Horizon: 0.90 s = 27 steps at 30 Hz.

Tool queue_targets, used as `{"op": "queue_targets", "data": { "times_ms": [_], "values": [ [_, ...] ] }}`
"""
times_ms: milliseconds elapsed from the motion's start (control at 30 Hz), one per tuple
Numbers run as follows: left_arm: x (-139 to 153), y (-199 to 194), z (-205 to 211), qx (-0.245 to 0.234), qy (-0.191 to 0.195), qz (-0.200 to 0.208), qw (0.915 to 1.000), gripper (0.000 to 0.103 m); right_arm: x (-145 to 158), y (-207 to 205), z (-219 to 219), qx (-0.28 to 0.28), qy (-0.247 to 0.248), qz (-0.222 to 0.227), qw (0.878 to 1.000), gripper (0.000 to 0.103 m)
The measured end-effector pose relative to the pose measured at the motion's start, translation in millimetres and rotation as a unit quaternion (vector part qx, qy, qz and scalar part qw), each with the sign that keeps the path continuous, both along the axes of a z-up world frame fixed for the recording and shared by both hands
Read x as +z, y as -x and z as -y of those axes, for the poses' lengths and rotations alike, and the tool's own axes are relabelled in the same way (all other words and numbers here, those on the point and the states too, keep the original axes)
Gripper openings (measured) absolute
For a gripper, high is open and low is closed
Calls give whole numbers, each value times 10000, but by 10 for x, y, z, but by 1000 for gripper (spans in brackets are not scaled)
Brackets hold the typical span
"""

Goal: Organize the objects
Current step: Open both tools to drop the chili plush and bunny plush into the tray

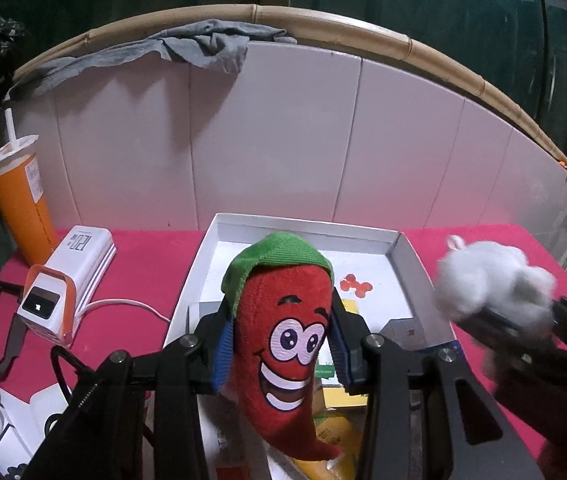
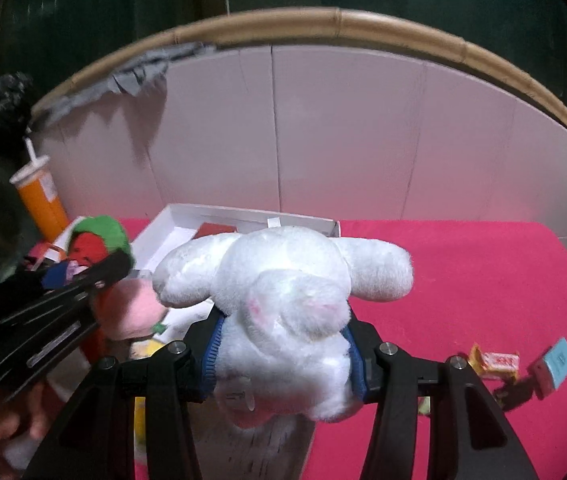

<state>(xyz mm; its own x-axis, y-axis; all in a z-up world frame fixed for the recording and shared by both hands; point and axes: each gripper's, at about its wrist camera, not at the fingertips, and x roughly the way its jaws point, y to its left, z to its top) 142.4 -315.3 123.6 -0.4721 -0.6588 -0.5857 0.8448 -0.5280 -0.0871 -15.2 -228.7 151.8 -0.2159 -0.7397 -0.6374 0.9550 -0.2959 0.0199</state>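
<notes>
Jaws clamp soft toys on both sides: the left gripper (image 1: 279, 344) squeezes a red chili plush (image 1: 283, 344) at its waist, the right gripper (image 2: 283, 356) a white plush animal (image 2: 283, 300) round its body. Both hang above the near end of a white box (image 1: 403, 248) on the pink worktop (image 2: 463, 280). Light and compressible, the toys look unlikely to slip or break; mid-body seems the surest hold. An orange cup (image 1: 19, 208) stands far left beside a white power bank (image 1: 79, 264).

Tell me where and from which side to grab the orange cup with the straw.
Grip the orange cup around its mid-body, coming from the side level with the pink table. It stands upright and tapers downward, and the lid and straw block a top approach.
</notes>
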Motion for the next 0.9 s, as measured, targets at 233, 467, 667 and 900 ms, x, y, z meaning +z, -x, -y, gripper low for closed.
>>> {"op": "queue_targets", "data": {
  "times_ms": [233,467,667,900],
  "values": [
    [-115,51,61,-22,-93,101,9999,41,-189,21,539,162,-176,-22,9997,57],
    [-122,16,57,183,-111,125,9997,88,-289,98,590,86,-259,-51,9996,84],
    [14,8,-67,375,161,109,9991,103,-115,257,180,-113,115,121,9998,99],
    [144,89,-257,254,312,80,9992,103,163,415,-434,-365,589,73,9976,103]
  ]
}}
